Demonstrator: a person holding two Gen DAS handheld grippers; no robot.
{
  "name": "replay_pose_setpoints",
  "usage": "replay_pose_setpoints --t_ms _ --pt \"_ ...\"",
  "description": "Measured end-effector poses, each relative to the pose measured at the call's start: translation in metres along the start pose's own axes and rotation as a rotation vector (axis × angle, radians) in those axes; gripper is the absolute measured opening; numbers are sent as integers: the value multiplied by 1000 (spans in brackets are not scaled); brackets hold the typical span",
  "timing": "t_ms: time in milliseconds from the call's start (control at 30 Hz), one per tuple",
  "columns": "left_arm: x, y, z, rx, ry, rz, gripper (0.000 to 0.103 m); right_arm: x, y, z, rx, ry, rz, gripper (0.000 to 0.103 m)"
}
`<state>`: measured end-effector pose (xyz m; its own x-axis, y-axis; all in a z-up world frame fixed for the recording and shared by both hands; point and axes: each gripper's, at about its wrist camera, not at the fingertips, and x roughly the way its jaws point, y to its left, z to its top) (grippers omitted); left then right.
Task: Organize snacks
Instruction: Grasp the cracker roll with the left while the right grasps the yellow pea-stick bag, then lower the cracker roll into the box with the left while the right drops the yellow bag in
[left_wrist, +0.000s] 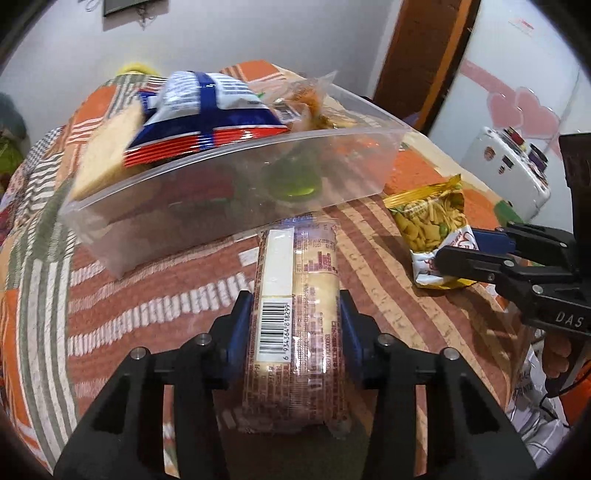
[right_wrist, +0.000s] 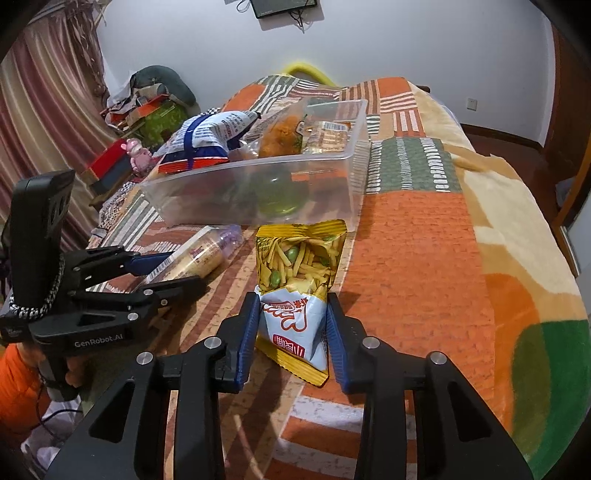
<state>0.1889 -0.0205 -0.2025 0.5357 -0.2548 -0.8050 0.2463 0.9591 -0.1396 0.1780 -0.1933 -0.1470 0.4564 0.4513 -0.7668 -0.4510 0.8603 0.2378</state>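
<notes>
My left gripper (left_wrist: 295, 306) is shut on a long biscuit roll (left_wrist: 299, 325) with a barcode, held just in front of the clear plastic bin (left_wrist: 229, 192). The bin holds a blue-and-white chip bag (left_wrist: 207, 110), a clear snack bag (left_wrist: 306, 99) and something green. My right gripper (right_wrist: 291, 314) is shut on the lower end of a yellow pea-crisp bag (right_wrist: 299, 273) that rests on the bed right of the roll. The left gripper also shows in the right wrist view (right_wrist: 173, 269), with the roll (right_wrist: 195, 258) and the bin (right_wrist: 258, 192).
A patchwork orange, green and cream blanket (right_wrist: 424, 240) covers the bed. A white appliance (left_wrist: 506, 170) stands to the right, cluttered boxes and toys (right_wrist: 140, 122) to the left. A wooden door frame (left_wrist: 424, 55) is behind.
</notes>
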Motion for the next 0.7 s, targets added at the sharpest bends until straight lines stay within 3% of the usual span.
replay_pose_setpoints --t_ms 333,700 --pt "-43 3 4 -37 -105 30 45 -17 6 12 -3 -60 0 31" --pt "-71 8 58 -98 -243 38 45 -35 8 52 -19 -185 -24 31"
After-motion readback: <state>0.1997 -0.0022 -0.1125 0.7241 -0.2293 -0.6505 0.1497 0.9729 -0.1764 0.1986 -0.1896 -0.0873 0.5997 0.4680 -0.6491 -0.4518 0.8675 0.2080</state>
